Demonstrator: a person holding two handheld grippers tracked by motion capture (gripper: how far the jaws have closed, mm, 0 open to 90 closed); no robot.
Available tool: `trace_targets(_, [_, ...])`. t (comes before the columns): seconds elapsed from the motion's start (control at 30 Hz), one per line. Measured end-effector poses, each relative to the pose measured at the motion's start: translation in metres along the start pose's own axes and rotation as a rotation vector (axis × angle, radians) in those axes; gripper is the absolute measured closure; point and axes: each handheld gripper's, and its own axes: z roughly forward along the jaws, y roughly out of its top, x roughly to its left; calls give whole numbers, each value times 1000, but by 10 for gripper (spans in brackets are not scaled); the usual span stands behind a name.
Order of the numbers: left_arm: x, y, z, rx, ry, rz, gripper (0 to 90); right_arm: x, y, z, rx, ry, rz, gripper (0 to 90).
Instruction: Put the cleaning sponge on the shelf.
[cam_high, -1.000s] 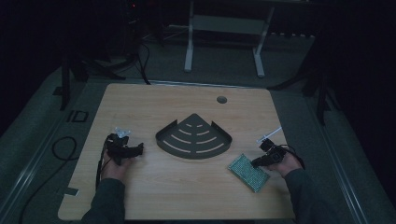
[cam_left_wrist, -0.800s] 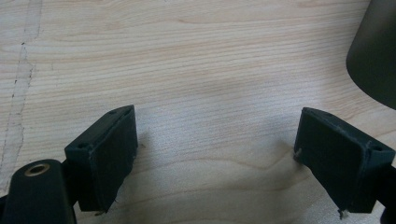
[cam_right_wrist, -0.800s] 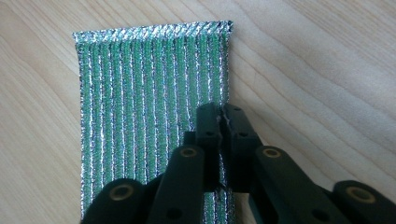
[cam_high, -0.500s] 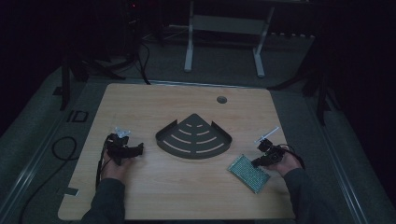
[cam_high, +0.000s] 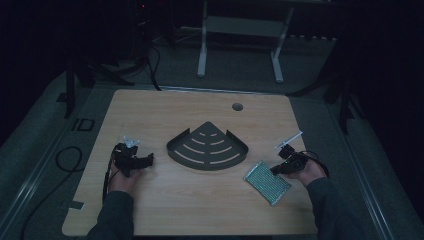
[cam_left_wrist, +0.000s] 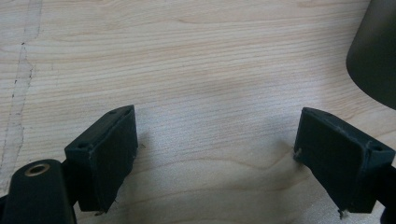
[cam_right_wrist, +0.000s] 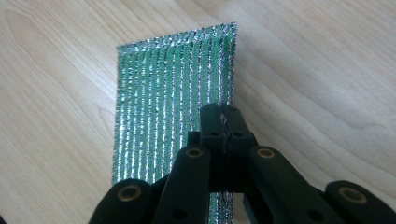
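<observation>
A green and silver mesh pad (cam_high: 267, 181) lies flat on the wooden table at the front right. My right gripper (cam_high: 281, 169) is at its right edge. In the right gripper view the jaws are shut on the pad's (cam_right_wrist: 173, 102) silvery edge, meeting at the right gripper's tip (cam_right_wrist: 225, 119). My left gripper (cam_high: 146, 161) rests at the front left, pointing right toward a dark fan-shaped corner shelf (cam_high: 207, 148). In the left gripper view the left gripper (cam_left_wrist: 215, 156) stands wide open over bare wood, and the shelf's wall (cam_left_wrist: 376, 51) shows at the upper right.
A thin white syringe-like item (cam_high: 290, 140) lies just beyond the right hand. A small clear packet (cam_high: 131, 142) sits behind the left gripper. A round cable hole (cam_high: 237, 106) is at the table's far side. Dark floor and stand legs surround the table.
The right gripper has edged slightly toward the pad's edge. The left gripper and the shelf have stayed put.
</observation>
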Motion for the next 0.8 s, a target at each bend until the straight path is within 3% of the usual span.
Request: trace_targets(0.8, [0, 0, 0, -1, 0, 0, 137, 0, 30, -32, -21, -32, -30, 895])
